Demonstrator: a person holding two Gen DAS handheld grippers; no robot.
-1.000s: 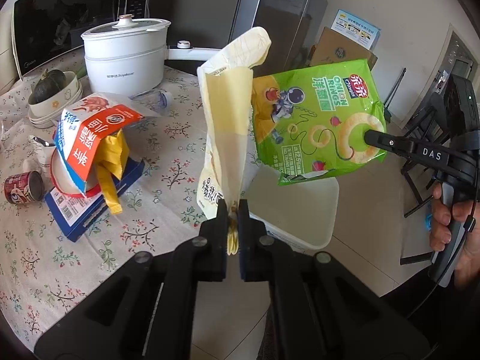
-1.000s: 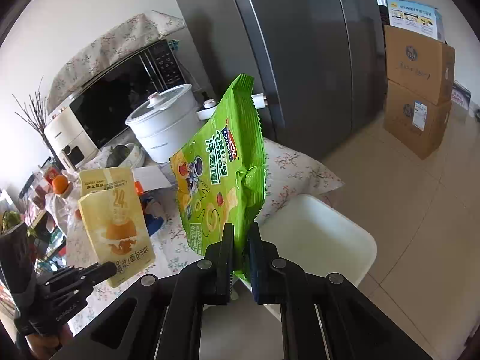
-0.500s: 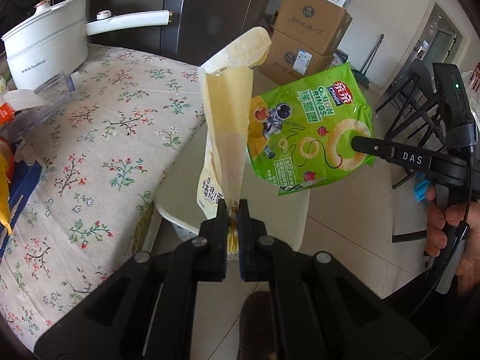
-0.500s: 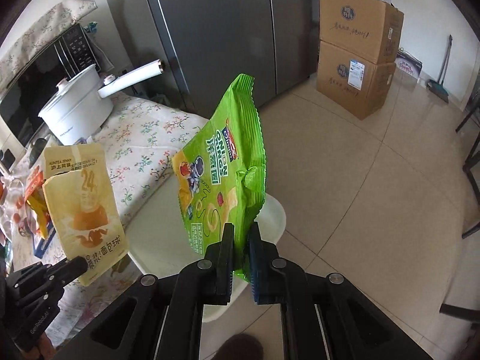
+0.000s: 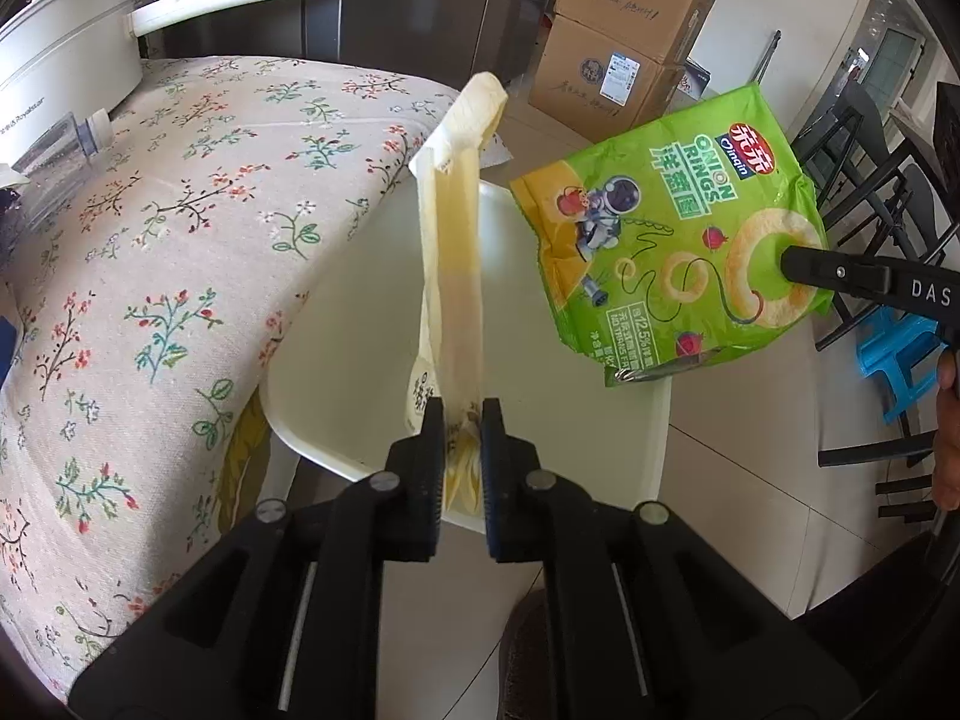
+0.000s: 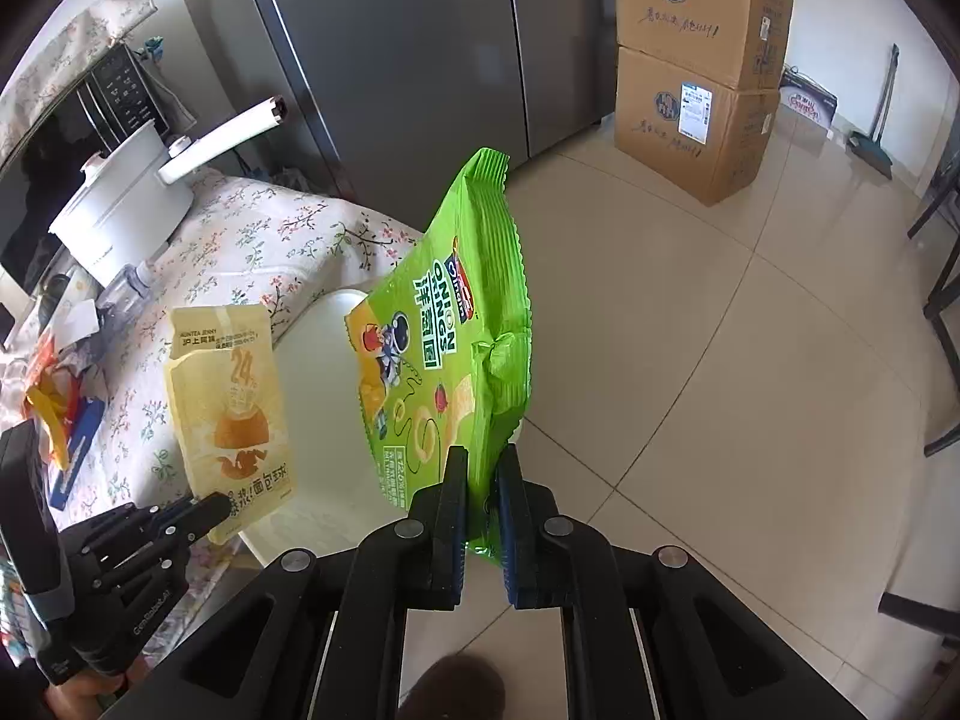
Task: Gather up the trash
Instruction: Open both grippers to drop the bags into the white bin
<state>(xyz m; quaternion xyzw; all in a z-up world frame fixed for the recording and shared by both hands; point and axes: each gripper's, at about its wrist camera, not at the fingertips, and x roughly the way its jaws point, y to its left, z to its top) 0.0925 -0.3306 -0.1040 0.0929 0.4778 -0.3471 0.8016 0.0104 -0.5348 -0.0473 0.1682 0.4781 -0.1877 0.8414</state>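
Tiled floor and stacked cardboard boxes [image 6: 699,69] now fill the background in both views, where a second ago the table's clutter – the red snack bag, the blue box, the can – filled the left wrist view. I have swung both hands off the floral-cloth table [image 5: 180,252] and out over its edge, so the white bin [image 5: 384,300] beside the table now sits directly under what I carry.

My left tongs [image 5: 463,438] are clenched on the bottom edge of the yellow bread pouch [image 5: 453,258], which stands upright above them, its torn top flopping over. In the right wrist view that same pouch [image 6: 231,402] hangs over the near side of the bin's opening. My right tongs [image 6: 480,480] are clamped on the lower seam of the green onion-rings bag [image 6: 444,372], which stands up from them; from the left view the bag [image 5: 672,234] hovers above the far side of the bin, with the pouch beside it and the two apart.

Neither wrapper is in the bin yet – both are held above it. I judge the carry is about finished and the drop comes next: lower or tip each wrapper, then release. The onion-rings bag sits close to the bin's outer rim, so I would bring it inward first or it may fall onto the floor.
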